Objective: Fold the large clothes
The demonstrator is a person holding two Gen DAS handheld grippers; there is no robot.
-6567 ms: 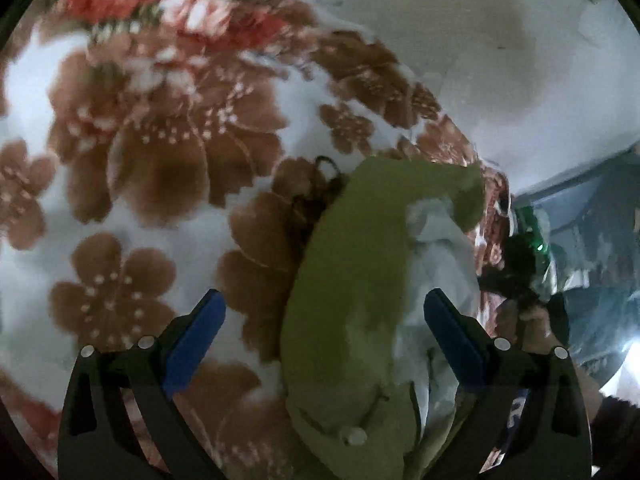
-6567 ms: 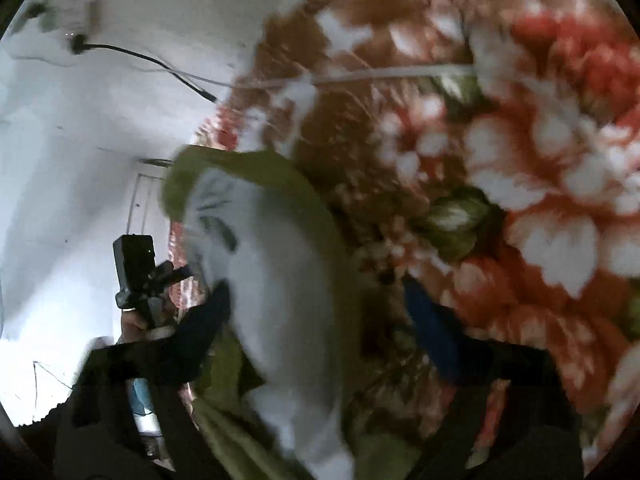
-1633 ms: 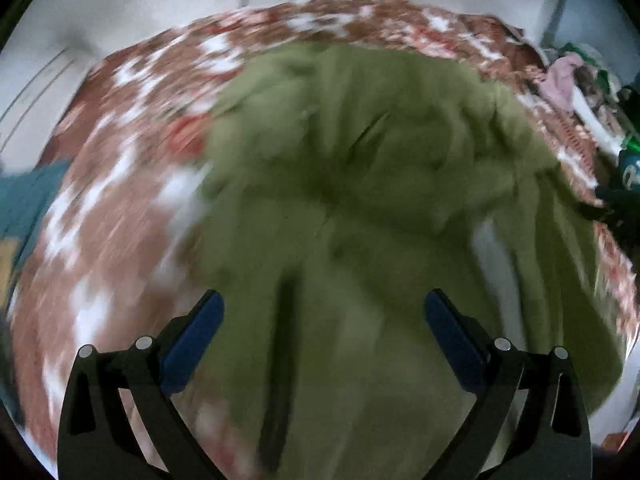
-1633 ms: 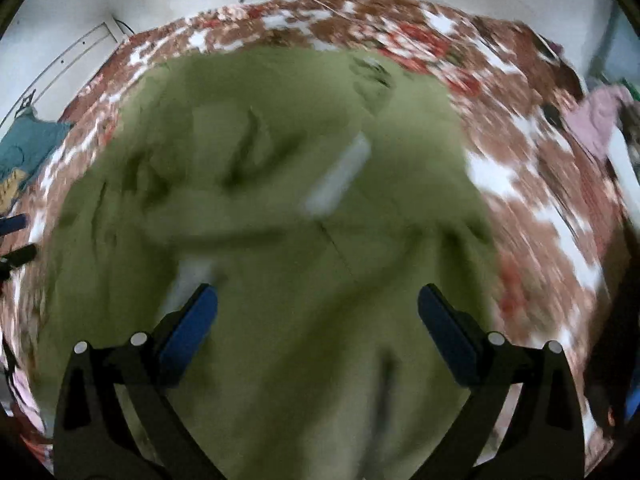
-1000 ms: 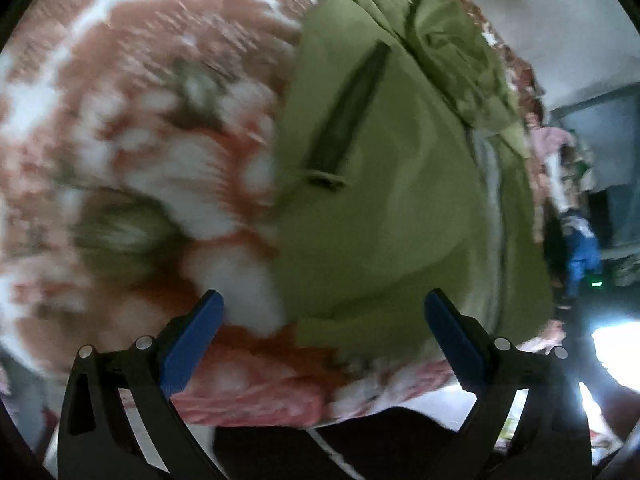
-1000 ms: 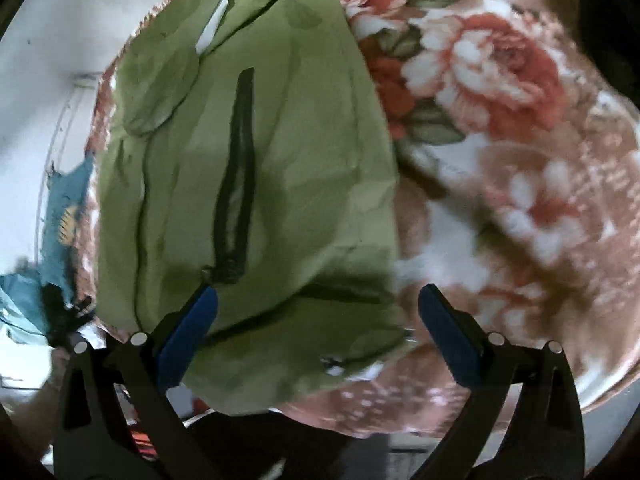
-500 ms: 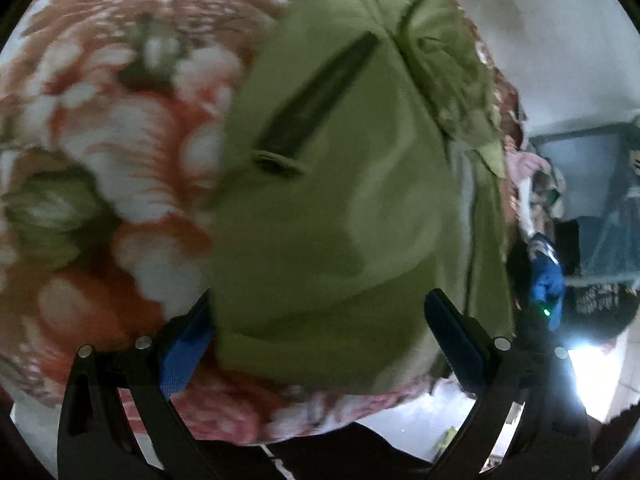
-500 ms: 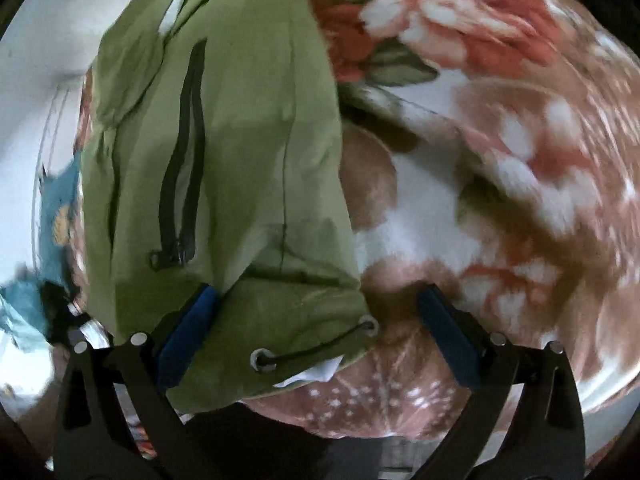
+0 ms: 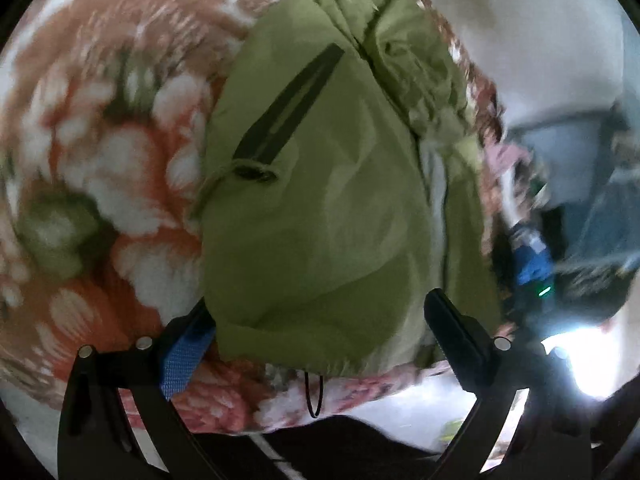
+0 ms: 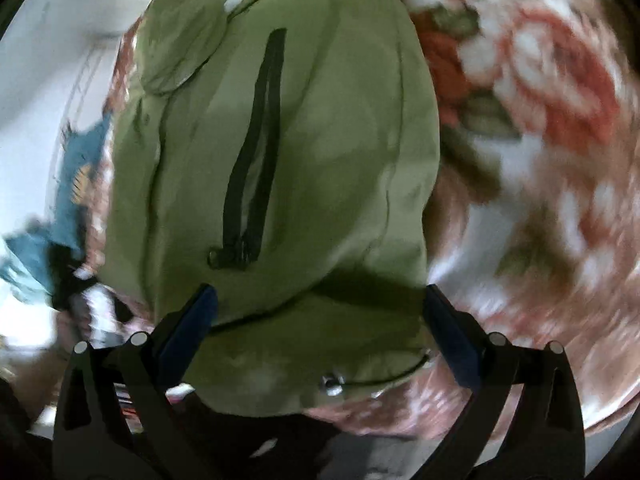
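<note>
Olive-green jacket (image 9: 320, 208) lay spread on the bed, on a floral blanket (image 9: 100, 168), with its hem at the near edge of the bed and the hood or collar end bunched at the far side. Both views were motion-blurred, so fine detail was uncertain. Left hand-held gripper (image 9: 320, 332) stood with jaws wide apart, straddling the left hem corner; the left blue pad (image 9: 184, 356) sat just beside or touching the cloth edge, contact not resolvable. Right hand-held gripper (image 10: 320, 320) likewise had its jaws apart, over the right hem corner, nothing clamped. A dark pocket zipper (image 10: 256, 160) showed flat on each front panel, and a hem drawcord (image 9: 314, 394) with its toggle (image 10: 332, 384) hung at the lower edge. Pale lining (image 9: 434, 184) showed along the centre opening in the left view. Judgement on progress: early stage. The garment appeared laid out face-up and roughly flattened, which I took as the preparatory step done; no fold was visible in the body, and the far end remained rumpled. Sleeves could not be located with confidence. Remaining, as judged: grip the hem corners, bring the hem toward the collar or turn the sides inward, tuck sleeves and hood, then flatten. Other clutter beyond the bed was too blurred to identify.
</note>
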